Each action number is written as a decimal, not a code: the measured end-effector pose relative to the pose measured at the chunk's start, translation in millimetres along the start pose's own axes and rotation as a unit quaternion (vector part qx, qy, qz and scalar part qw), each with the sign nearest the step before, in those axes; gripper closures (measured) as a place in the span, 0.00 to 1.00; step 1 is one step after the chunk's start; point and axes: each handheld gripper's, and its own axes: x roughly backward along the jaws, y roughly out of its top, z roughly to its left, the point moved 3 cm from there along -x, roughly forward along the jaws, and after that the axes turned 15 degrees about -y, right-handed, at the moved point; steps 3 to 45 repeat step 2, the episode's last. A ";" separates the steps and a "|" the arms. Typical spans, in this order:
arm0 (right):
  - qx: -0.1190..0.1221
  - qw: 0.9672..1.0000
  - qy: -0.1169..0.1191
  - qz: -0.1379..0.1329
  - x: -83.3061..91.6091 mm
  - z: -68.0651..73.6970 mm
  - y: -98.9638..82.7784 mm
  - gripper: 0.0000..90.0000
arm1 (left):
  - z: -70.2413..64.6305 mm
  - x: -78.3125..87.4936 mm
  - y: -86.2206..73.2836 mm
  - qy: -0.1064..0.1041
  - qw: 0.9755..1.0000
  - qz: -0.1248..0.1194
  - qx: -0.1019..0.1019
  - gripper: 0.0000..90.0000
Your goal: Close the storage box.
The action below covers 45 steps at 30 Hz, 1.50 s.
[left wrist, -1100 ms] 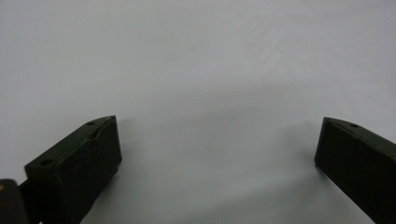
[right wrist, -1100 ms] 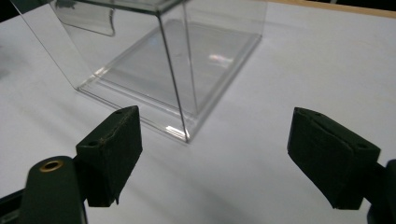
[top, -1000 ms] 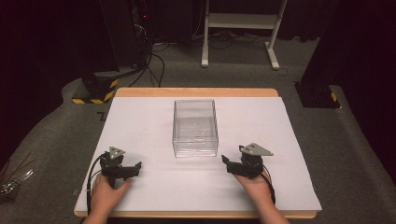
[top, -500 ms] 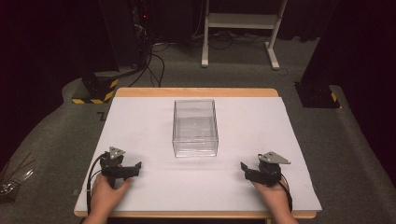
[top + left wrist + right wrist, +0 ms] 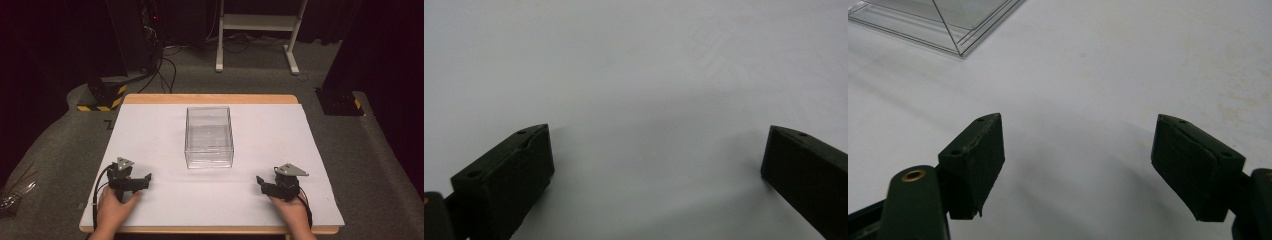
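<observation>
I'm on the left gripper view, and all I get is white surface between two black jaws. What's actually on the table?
Observer: A clear plastic box stands near the middle of the white sheet, ahead of both hands.
Operator: Anything inside it?
Observer: From the high view it looks empty.
Operator: What about the right gripper?
Observer: The right gripper sits low near the table's front right, apart from the box. Its jaws have just been closing, but they stand apart with nothing between them.
</observation>
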 end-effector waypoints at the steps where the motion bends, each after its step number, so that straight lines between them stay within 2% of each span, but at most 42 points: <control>1: 0.000 1.000 0.000 0.000 0.0 0.0 0.0 0.24 | 0.0 0.0 0.0 0.000 1.000 0.000 0.000 0.01; 45: 0.000 1.000 0.000 0.000 0.1 0.0 0.0 0.24 | 0.0 0.0 0.0 0.000 1.000 0.000 0.000 0.01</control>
